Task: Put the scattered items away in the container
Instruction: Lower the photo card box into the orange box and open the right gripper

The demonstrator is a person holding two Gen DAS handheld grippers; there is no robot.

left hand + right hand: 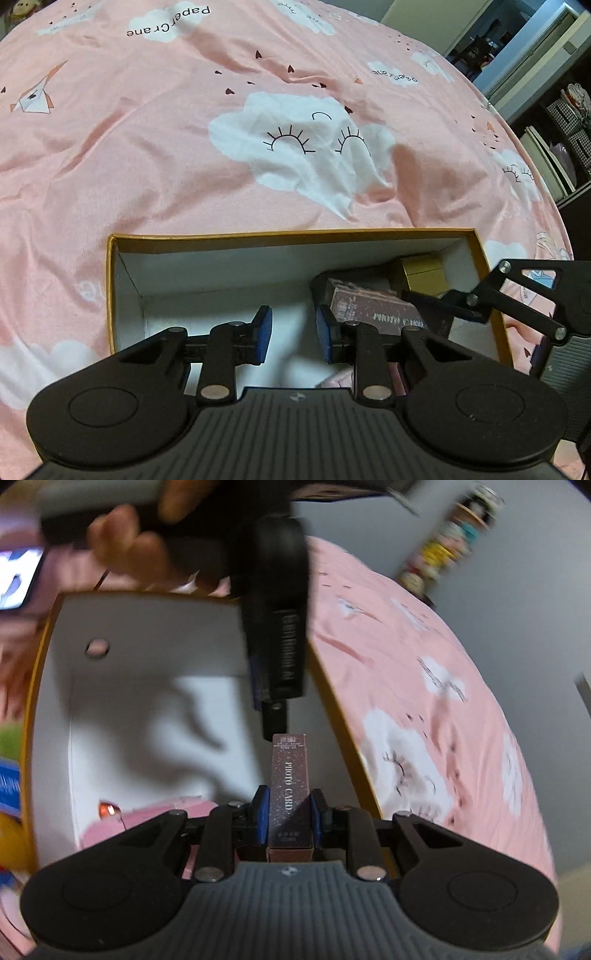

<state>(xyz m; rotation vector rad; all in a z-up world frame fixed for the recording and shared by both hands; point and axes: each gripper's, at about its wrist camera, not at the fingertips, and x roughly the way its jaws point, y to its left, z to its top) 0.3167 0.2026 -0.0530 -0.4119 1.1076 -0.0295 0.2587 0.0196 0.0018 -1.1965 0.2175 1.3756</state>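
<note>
Pink cotton bedspread (147,147), printed with white clouds and paper cranes: carries everything; rumpled, so a poor surface for small items.

White-lined cardboard box with mustard-yellow rim (295,233): the container, open-topped, resting on the bedspread just below the large sleepy-eyed cloud, presumably so both hands can reach over its walls. A round finger hole shows in one end wall.

Left gripper (294,334), black with blue pads: hangs over the box's bare white floor, jaws parted and empty. The person's hand (147,550) grips its handle in the right wrist view.

Right gripper (287,818), same make: clamped on the carton listed next, reaching in over the box's right wall, evidently to set it down inside.

Dark plum glittered carton lettered "PHOTO CARD" (289,794): held lengthwise between the right pads, above the box interior by its right wall; judged not yet released.

Gold cardboard carton (424,273): already lying in the box's far right corner.
</note>
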